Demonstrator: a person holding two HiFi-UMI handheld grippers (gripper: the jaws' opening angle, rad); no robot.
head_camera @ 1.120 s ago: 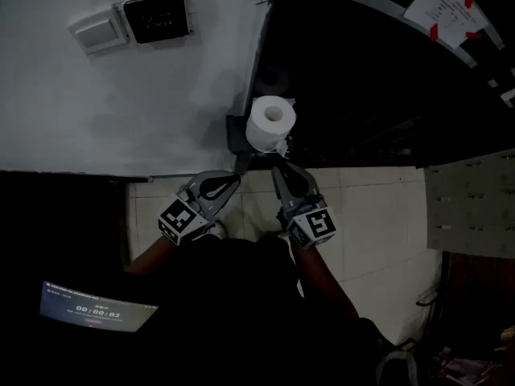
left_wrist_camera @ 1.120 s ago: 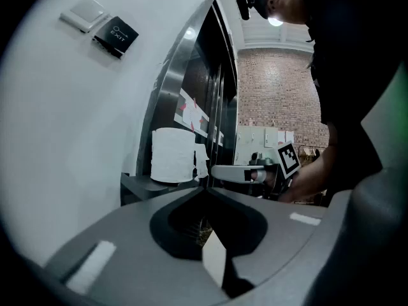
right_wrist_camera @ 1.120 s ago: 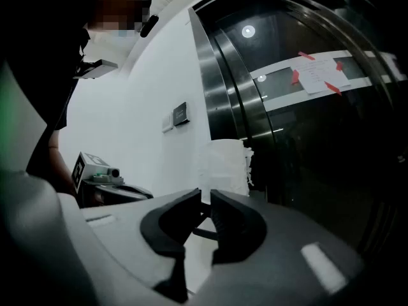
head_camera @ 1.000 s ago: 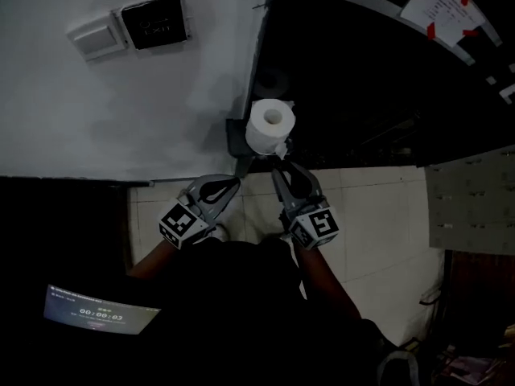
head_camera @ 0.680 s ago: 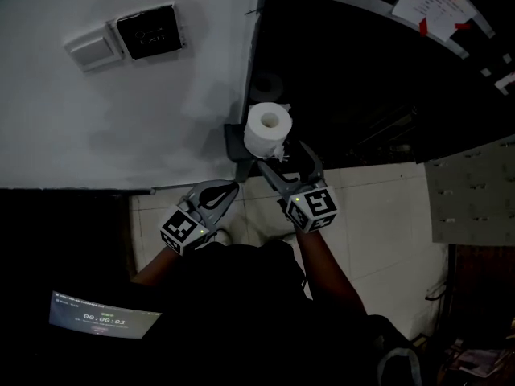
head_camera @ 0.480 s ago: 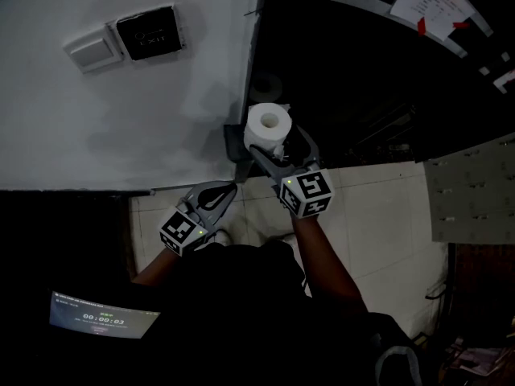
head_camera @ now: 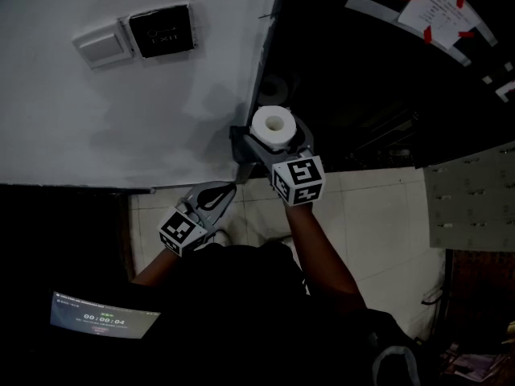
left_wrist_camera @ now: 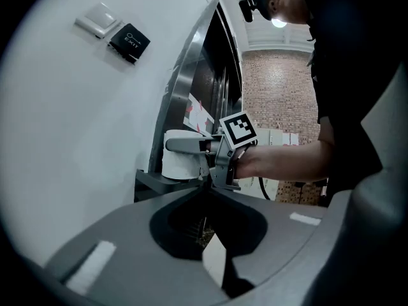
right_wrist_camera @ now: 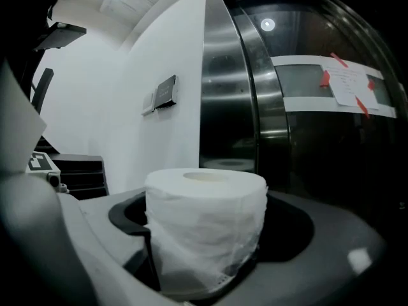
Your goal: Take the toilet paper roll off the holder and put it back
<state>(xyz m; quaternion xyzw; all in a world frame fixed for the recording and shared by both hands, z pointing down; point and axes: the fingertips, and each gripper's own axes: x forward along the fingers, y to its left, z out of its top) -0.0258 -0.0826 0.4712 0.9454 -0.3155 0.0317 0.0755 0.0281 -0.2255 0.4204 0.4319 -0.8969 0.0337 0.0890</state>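
The white toilet paper roll (head_camera: pixel 271 125) stands upright on a dark holder (head_camera: pixel 238 145) fixed where the white wall meets a steel door frame. My right gripper (head_camera: pixel 270 137) has its jaws spread wide, one on each side of the roll. In the right gripper view the roll (right_wrist_camera: pixel 204 228) fills the space between the grey fingers (right_wrist_camera: pixel 331 247), and a gap shows on its right side. My left gripper (head_camera: pixel 232 186) hangs lower left of the holder, shut and holding nothing. The left gripper view shows the roll (left_wrist_camera: pixel 178 164) with one of the right gripper's fingers (left_wrist_camera: pixel 185 145) alongside it.
A black exit plate (head_camera: pixel 162 30) and a white switch (head_camera: pixel 103 43) sit on the wall at upper left. A dark glass door carries a taped paper notice (head_camera: pixel 441 10). Pale floor tiles (head_camera: pixel 370 215) lie below, and a lit screen (head_camera: pixel 100 312) sits at lower left.
My right gripper opened its jaws and moved up and forward until they stood on either side of the roll. The left gripper stayed nearly where it was.
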